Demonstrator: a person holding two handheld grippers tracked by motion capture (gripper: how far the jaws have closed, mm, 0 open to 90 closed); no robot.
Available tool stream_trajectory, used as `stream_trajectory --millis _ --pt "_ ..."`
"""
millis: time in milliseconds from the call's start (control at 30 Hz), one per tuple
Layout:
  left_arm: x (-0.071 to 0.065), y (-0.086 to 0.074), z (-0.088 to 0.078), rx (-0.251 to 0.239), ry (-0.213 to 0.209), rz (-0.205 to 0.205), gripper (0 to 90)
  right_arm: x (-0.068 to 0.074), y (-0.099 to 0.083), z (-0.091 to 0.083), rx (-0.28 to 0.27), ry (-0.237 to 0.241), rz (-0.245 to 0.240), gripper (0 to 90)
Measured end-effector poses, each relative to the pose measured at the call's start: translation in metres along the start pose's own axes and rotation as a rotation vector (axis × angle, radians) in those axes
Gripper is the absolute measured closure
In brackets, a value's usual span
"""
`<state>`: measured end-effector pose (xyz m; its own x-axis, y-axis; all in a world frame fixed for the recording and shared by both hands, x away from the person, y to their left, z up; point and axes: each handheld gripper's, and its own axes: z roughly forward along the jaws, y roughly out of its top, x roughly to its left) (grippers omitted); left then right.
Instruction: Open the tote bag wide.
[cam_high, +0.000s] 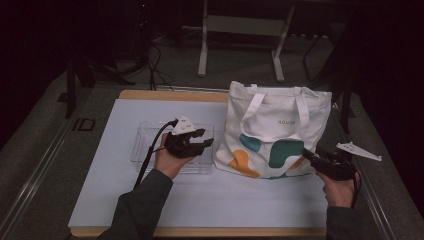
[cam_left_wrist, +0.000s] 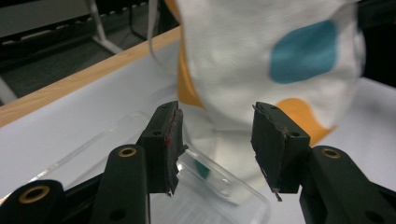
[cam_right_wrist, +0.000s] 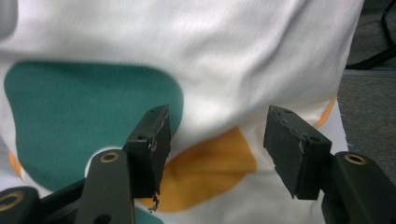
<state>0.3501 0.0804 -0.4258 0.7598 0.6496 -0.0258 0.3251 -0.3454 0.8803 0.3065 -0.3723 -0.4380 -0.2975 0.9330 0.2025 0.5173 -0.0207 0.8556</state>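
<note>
Left gripper (cam_high: 204, 138) held above the clear plastic tray (cam_high: 145, 131), jaws pointing right toward the tote bag (cam_high: 277, 107). Jaws stand apart, nothing between them; the left gripper view (cam_left_wrist: 217, 140) shows both pads bare, with the bag's cloth well beyond the tips.

Right gripper (cam_high: 307, 156) at the bag's lower right corner, held in the person's right hand (cam_high: 339, 190), tips aimed at the cloth. In the right gripper view (cam_right_wrist: 217, 149) the jaws gape wide with no fabric pinched; the bag's printed front lies just ahead of them, a green patch to the left and an orange one below centre. Whether the tips brush the cloth, cannot tell.

Tote bag: white cloth, two handles draped down its front, blue, green and orange blotches on the lower half, small lettering near the middle. It sits on the right half of the white table top (cam_high: 115, 190), looking plump rather than flat. Its mouth is at the far edge; contents hidden.

Tray: shallow, clear, rectangular, lying left of the bag and just beside it. From the left gripper view (cam_left_wrist: 224, 196) its floor looks bare. From the high view the gripper and left hand (cam_high: 167, 161) cover part of it.
</note>
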Motion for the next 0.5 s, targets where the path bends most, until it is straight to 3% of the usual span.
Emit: stream_trajectory --millis 167,267,500 --pt "0.002 0.009 0.011 0.007 -0.010 0.004 52.0 -0.005 0.005 0.006 0.015 0.022 0.040 39.4" --pt "0.003 0.015 0.021 0.027 -0.009 -0.003 53.5 -0.006 0.006 0.008 0.025 0.041 0.057 46.6" --pt "0.006 0.026 0.042 0.051 -0.023 0.003 53.0 -0.009 0.007 0.011 0.040 0.066 0.092 46.9"
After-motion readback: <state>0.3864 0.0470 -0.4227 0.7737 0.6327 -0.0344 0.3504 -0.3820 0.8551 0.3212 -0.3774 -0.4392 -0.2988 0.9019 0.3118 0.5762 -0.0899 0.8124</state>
